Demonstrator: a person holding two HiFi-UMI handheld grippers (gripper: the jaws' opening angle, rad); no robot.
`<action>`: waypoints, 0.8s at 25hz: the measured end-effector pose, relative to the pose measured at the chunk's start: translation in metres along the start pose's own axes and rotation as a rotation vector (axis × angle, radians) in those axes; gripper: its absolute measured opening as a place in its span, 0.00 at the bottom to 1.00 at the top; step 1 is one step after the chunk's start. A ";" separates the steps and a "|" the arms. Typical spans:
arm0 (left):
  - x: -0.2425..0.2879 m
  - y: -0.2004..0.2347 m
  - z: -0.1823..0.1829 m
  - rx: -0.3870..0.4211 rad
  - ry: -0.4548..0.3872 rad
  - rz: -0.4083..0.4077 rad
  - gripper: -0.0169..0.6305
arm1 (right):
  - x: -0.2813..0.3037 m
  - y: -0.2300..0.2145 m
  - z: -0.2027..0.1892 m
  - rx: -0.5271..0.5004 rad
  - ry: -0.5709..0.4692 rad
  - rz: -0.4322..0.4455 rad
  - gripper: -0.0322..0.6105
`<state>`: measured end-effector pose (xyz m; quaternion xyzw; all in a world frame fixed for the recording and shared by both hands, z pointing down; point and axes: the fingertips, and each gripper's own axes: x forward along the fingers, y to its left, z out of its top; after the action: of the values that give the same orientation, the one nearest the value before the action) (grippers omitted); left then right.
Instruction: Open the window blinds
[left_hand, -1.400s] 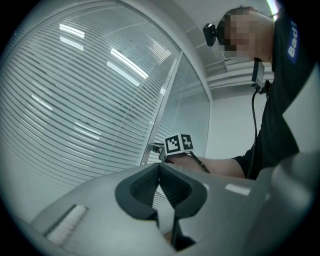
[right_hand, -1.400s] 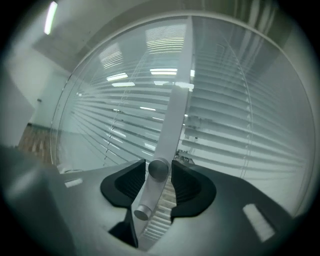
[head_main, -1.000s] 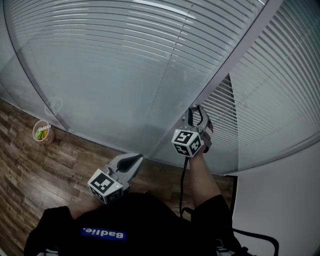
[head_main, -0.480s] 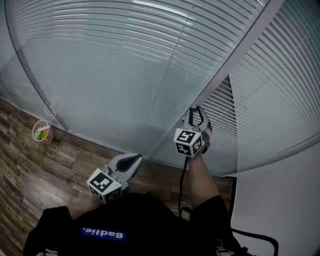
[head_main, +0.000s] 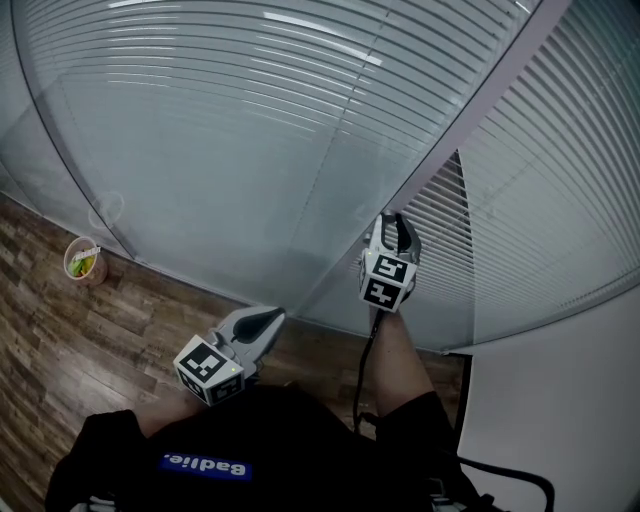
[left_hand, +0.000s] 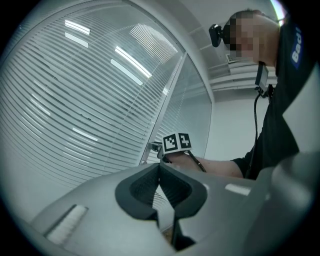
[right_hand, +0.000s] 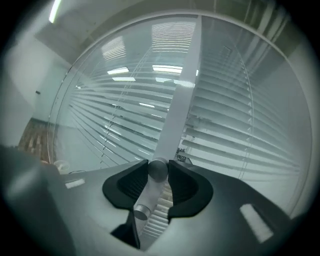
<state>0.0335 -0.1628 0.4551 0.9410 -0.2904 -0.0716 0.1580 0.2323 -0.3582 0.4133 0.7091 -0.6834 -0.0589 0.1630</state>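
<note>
Pale slatted blinds (head_main: 250, 120) hang behind glass, and a second panel (head_main: 540, 180) hangs right of a white mullion (head_main: 470, 110). My right gripper (head_main: 392, 224) is up at the mullion's foot. In the right gripper view its jaws (right_hand: 159, 168) are shut on a grey round-ended control rod (right_hand: 149, 189) of the blinds, both pads touching it. The slats (right_hand: 220, 135) beyond lie partly tilted. My left gripper (head_main: 268, 320) hangs lower, near the body, away from the glass. Its jaws (left_hand: 160, 167) are shut with nothing in them.
A small cup (head_main: 84, 262) with something green in it stands on the wood floor (head_main: 80, 340) by the glass at left. A white wall (head_main: 570, 400) closes the right side. A black cable (head_main: 362, 370) runs down from the right gripper.
The right gripper has rolled about its own axis without shifting place; its marker cube now shows a different face. The left gripper has stayed still.
</note>
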 end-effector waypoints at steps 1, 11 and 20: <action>0.001 0.000 0.000 -0.002 0.001 -0.001 0.03 | 0.001 -0.002 0.000 0.029 -0.002 0.002 0.25; 0.002 -0.003 0.001 -0.011 0.007 -0.009 0.03 | -0.002 0.004 0.004 -0.242 0.005 -0.019 0.28; 0.001 -0.004 -0.004 -0.017 0.014 -0.015 0.03 | -0.001 0.010 -0.003 -0.587 0.022 -0.091 0.27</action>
<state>0.0372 -0.1594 0.4576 0.9423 -0.2817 -0.0687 0.1672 0.2231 -0.3567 0.4189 0.6621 -0.6030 -0.2533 0.3658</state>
